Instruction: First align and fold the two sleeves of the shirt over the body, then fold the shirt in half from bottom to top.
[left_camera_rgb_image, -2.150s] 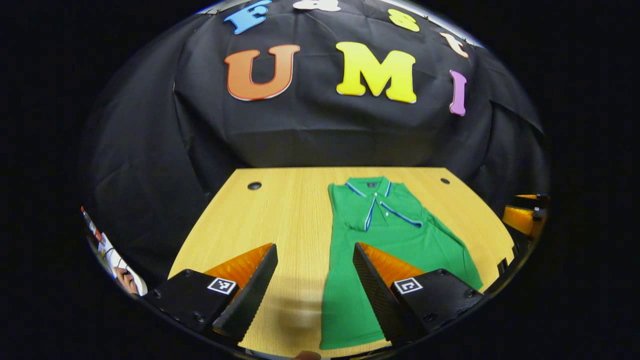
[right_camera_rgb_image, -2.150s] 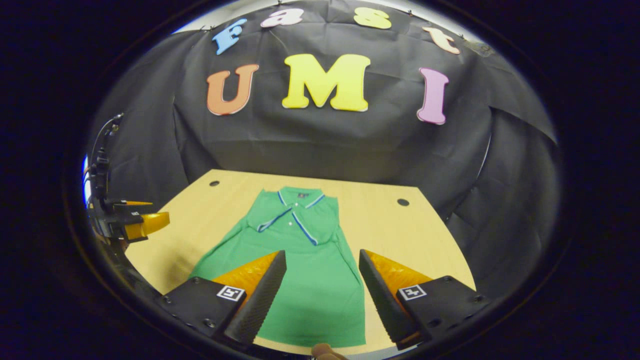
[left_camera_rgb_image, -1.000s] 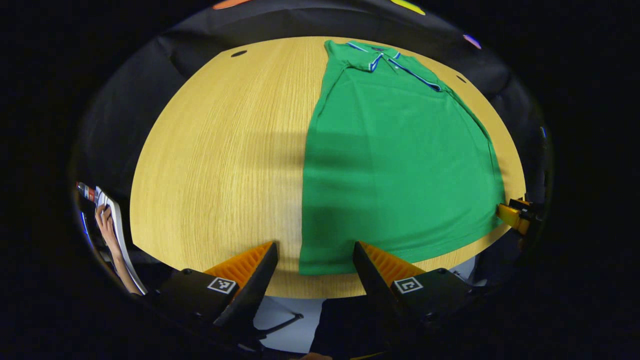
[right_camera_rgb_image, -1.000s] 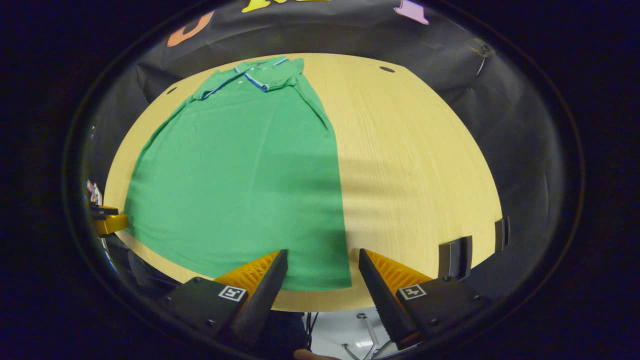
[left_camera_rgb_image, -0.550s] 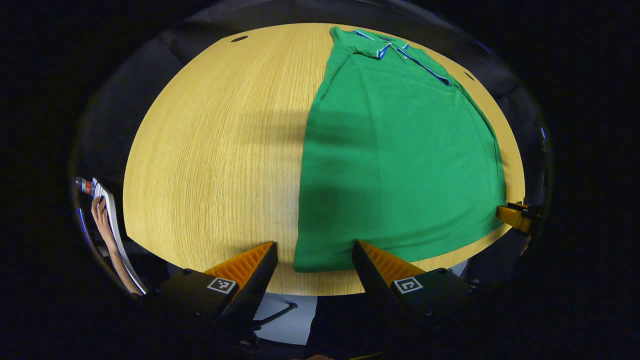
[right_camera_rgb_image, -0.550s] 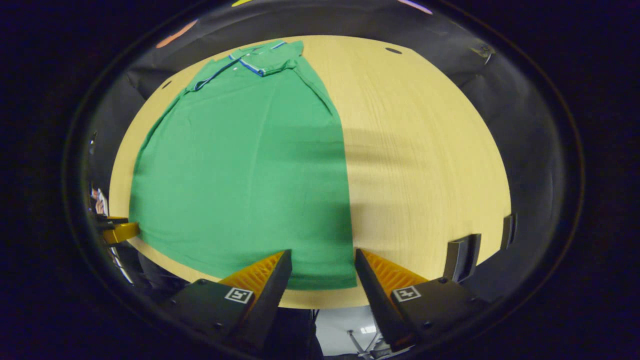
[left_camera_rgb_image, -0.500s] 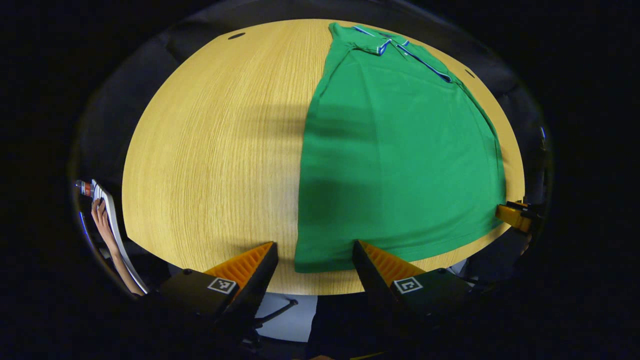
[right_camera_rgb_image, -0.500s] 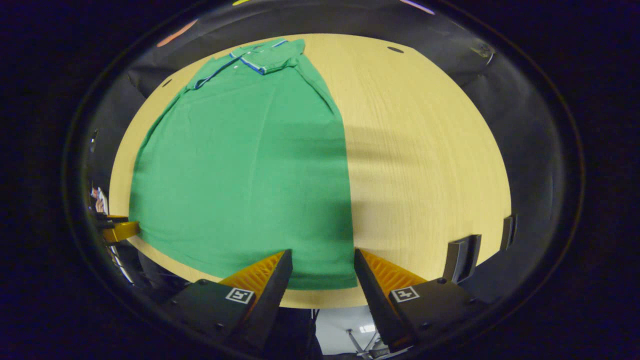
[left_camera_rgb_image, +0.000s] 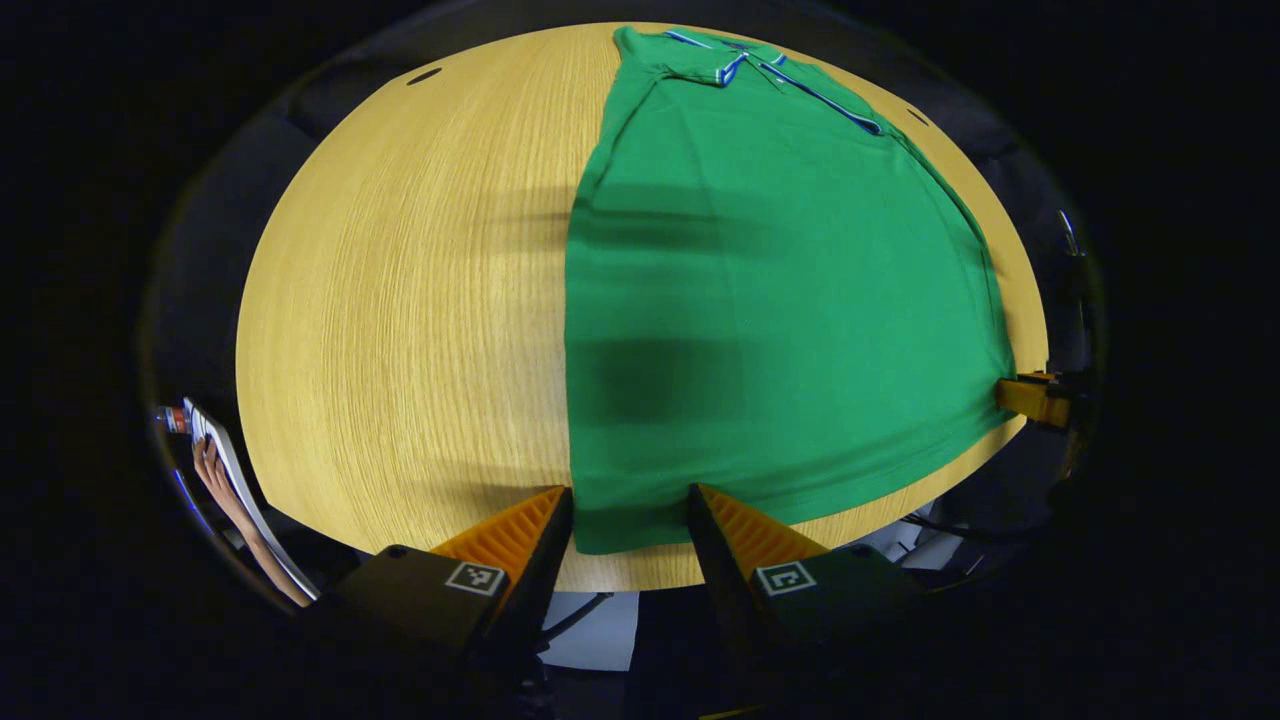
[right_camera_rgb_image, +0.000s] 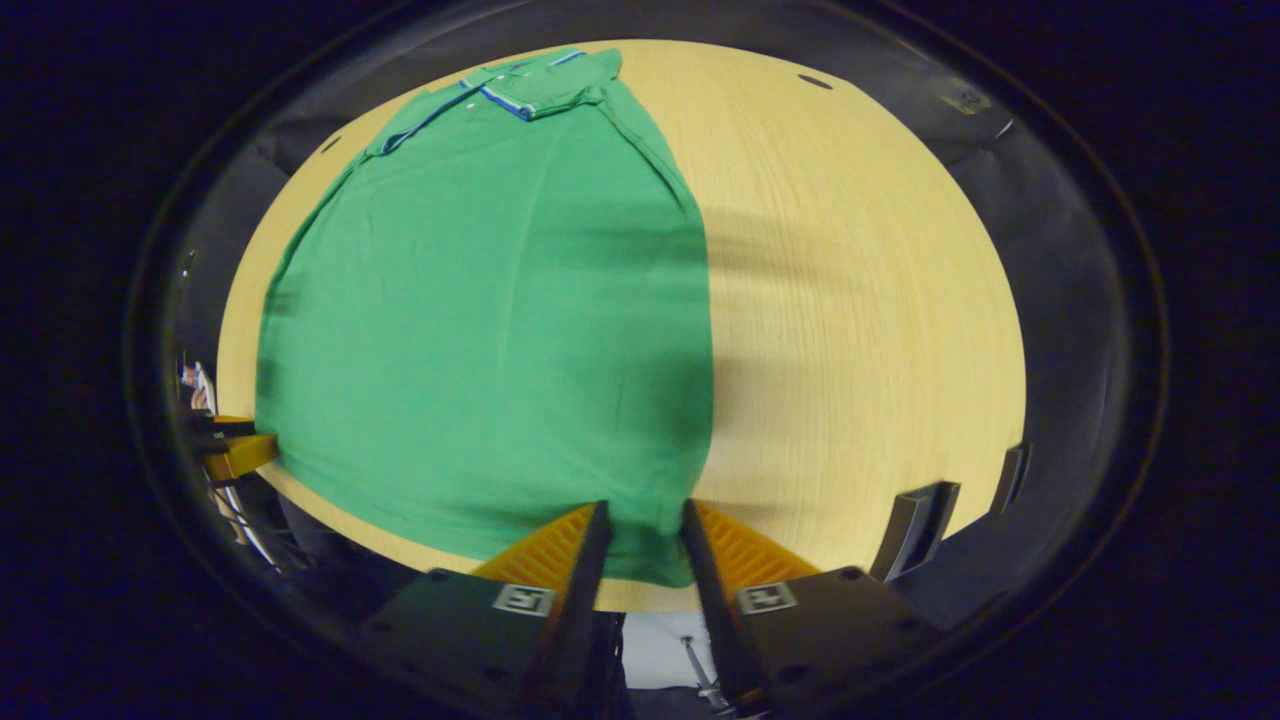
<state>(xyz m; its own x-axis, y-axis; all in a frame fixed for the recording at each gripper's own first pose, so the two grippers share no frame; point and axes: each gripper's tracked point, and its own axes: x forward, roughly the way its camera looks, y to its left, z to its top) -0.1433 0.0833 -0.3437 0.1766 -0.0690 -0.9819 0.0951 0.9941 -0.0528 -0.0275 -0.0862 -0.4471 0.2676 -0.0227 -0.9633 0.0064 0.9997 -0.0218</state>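
So the green shirt (left_camera_rgb_image: 780, 300) lies flat on the table (left_camera_rgb_image: 400, 300), stretching straight away from both, each hand-held gripper, left (left_camera_rgb_image: 630, 515) and right (right_camera_rgb_image: 645, 530), straddling a hem corner, fingers narrowed but apparently not clamped yet.

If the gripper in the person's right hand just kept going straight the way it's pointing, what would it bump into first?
Most likely the green shirt: its bottom hem corner lies between the open jaws of the right gripper, near the edge of the wooden table. Depth is hard to judge, so it may already be touching the cloth.
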